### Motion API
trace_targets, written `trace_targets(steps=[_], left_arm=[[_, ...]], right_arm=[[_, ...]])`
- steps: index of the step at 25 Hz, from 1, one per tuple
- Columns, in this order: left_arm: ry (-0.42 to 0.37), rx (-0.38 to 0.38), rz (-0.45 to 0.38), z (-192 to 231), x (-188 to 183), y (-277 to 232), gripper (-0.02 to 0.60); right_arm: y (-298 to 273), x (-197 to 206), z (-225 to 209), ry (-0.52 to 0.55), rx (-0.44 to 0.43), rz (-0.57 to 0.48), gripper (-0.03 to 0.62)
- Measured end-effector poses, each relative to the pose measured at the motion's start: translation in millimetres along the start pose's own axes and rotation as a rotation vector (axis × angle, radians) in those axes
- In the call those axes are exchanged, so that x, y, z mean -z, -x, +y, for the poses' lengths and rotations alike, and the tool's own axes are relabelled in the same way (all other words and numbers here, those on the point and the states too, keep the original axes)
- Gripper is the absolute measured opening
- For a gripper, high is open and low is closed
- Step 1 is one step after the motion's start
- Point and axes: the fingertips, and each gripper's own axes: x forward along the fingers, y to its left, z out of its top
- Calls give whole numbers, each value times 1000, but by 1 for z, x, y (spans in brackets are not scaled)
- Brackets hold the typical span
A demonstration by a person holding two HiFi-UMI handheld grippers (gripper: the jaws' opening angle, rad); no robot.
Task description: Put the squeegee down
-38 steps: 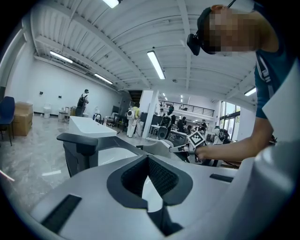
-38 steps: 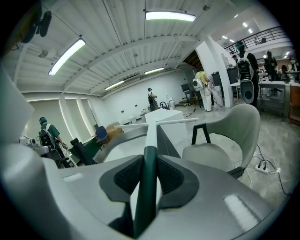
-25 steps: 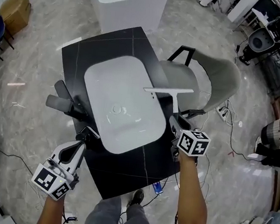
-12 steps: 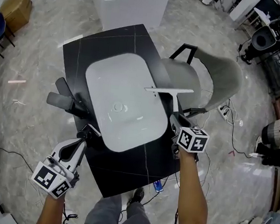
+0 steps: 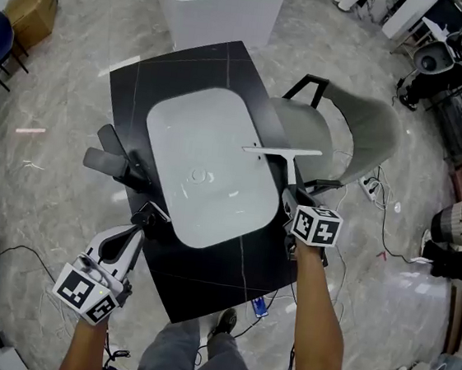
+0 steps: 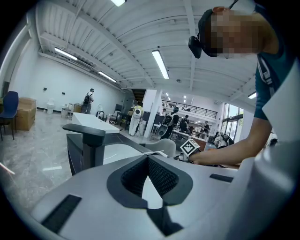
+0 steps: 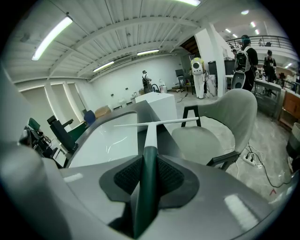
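The squeegee (image 5: 284,155) has a white blade, a white shaft and a dark green handle. My right gripper (image 5: 290,200) is shut on that handle (image 7: 149,164). The blade (image 7: 154,123) hangs across the right edge of the white sink basin (image 5: 200,164), over the black counter (image 5: 143,87). Whether the blade touches the counter I cannot tell. My left gripper (image 5: 151,216) is shut with nothing between its pads (image 6: 161,176). It sits at the counter's near left corner, beside the black faucet (image 5: 113,162).
A grey chair (image 5: 336,138) stands tight against the counter's right side, just beyond the squeegee blade. A white tub (image 5: 218,4) stands behind the counter. Cables and a power strip (image 5: 372,186) lie on the floor to the right.
My right gripper has sunk a little with the squeegee, tipping it slightly downward. The left gripper has stayed where it was.
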Motion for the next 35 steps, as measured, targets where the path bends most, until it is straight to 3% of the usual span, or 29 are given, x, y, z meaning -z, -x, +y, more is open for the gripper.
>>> trace_targets(steps=[9,16,21,30,35], left_arm=[[-11,-11,-32,-5,-18,12,5],[-39,2,-78,-21,-41,14,5],[-71,-11,-102,-38,-59,34,5],[-111,-47,-148,-78,-109,83,5],[-161,-57,-198,-106,-142,109,5]], right_arm=[[12,-4,4,20,29,3,134],[61,-39,13,51,25,-87,135],[106,-68,49,80,-58,-172,102],[242,-130,122,187,-191,-355,15],[318,-150,159,249,-255,-451,11]])
